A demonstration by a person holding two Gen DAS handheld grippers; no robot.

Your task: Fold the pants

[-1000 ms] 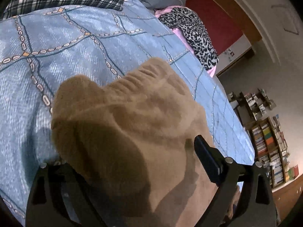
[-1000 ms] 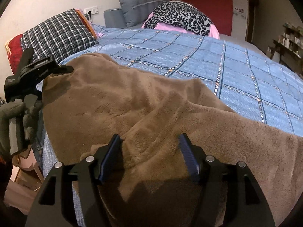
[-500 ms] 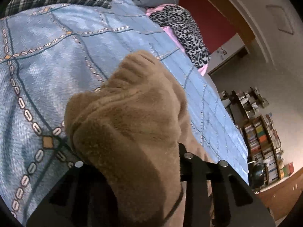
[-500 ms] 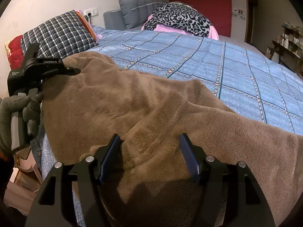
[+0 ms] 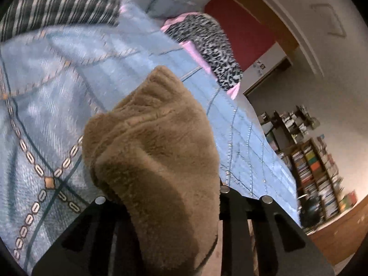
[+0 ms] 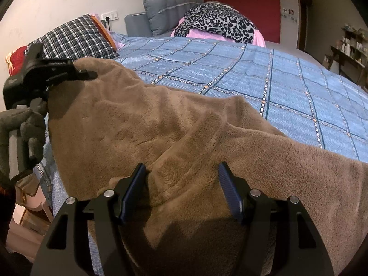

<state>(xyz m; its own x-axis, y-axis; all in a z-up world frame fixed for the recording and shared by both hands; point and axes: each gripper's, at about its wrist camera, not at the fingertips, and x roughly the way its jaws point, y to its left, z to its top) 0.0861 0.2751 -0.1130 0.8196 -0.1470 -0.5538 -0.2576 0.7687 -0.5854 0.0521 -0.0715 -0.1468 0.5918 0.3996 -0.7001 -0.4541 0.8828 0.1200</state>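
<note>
While your left gripper (image 5: 161,207) is clamped on a thick bunch of the brown pants (image 6: 184,124), its two black fingers are buried in the plush fleece, which mounds up in soft rounded lobes over them. Your right gripper (image 6: 181,184) stands released, its two ribbed blue pads (image 6: 230,191) spread wide with a low ridge of the same fuzzy fabric lying between them, neither pad pressing it. From the right wrist view, the left gripper (image 6: 85,74) pinches the pants' far left corner, held in your grey-gloved left hand (image 6: 20,135). The single pair of pants lies spread in broad wrinkles across the near edge of the bed, on one blue quilted bedspread (image 6: 264,69) printed with chain-link lines and small orange diamonds. Farther back rest one dark plaid pillow (image 6: 76,39), one grey cushion (image 6: 168,11) and one leopard-print cloth (image 6: 218,23) over pink fabric. Crowded bookshelves (image 5: 317,172) line the blurred far wall.
</note>
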